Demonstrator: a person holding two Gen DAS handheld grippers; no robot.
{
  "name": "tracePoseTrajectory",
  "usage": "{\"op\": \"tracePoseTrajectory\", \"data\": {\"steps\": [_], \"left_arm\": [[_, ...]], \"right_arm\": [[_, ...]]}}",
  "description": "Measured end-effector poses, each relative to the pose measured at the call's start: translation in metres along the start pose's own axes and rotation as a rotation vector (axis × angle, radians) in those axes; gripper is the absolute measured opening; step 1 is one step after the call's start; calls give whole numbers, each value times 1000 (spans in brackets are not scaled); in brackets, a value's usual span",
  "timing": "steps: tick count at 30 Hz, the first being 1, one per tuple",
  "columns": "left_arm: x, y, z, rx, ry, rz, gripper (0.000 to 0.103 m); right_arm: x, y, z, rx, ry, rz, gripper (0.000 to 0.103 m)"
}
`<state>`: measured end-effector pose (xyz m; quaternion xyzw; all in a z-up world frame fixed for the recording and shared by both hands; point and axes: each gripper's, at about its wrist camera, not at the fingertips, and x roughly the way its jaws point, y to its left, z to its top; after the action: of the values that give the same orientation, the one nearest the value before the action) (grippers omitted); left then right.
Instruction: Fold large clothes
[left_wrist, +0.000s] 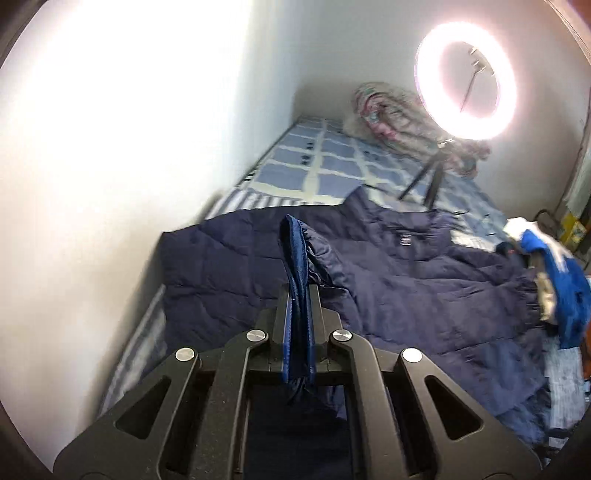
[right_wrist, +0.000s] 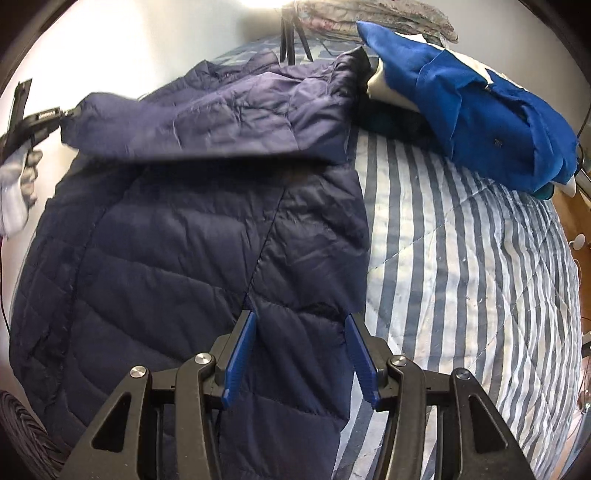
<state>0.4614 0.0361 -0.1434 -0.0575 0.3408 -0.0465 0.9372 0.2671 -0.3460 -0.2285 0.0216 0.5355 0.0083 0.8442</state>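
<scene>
- Navy quilted puffer jacket (right_wrist: 177, 251) lies spread on the bed (right_wrist: 461, 258), on the striped blue-white quilt, filling the left half of the right wrist view.
- One sleeve (right_wrist: 221, 122) is folded across the jacket's upper part, running sideways; its cuff end sits at the far left, at the left tool.
- Left tool (left_wrist: 300, 291): blue pads together, clamped on a bunched fold of the navy jacket fabric; fabric sticks up above the fingertips and hangs out below the jaws.
- Same left tool shows at the left edge of the right wrist view (right_wrist: 48, 118), pinching the sleeve end, with a light-gloved hand (right_wrist: 26, 173) below it.
- Right tool (right_wrist: 299, 317): jaws stand apart, about half way; the blue pads straddle the jacket's lower right part near its edge. Fabric lies between them, but I can't tell if the pads press it or if the tips touch the cloth.
- Bright blue garment (right_wrist: 480, 103) with white parts is heaped at the bed's far right, just beside the jacket's shoulder.
- Floral bedding pile (left_wrist: 399, 122) sits at the bed's far end against the wall.
- Lit ring light (left_wrist: 465, 81) on a small tripod (left_wrist: 428, 181) stands on the bed beyond the jacket.
- Left wrist view is motion-blurred.
</scene>
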Motion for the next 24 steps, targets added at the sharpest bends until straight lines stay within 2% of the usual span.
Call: {"op": "tracePoseTrajectory", "data": {"steps": [3,5,7,9,13,18,19,21,22,24], "left_arm": [[30,12,-8,-8,84,24,4],[40,18,-15,-4,101,63,4],[56,24,-22,-8,151,87,4],[67,24,-24,5,177,88,4],[78,15,-13,19,154,109,5],[91,11,-6,28,191,159,8],[88,11,-5,37,191,155,13],[78,12,-3,62,186,146,34],[71,12,-2,71,178,144,47],[51,15,2,98,142,144,50]], "right_arm": [[6,3,0,-10,8,-9,53],[7,6,0,-17,13,-13,53],[6,8,1,-23,16,-20,53],[7,7,1,-23,16,-22,53],[10,9,4,-22,20,-35,53],[3,8,12,-22,-8,-40,51],[-1,8,16,-18,-31,-35,51],[-20,-1,24,2,-99,10,51],[-27,-5,32,13,-130,36,52],[-31,-7,53,11,-161,57,52]]}}
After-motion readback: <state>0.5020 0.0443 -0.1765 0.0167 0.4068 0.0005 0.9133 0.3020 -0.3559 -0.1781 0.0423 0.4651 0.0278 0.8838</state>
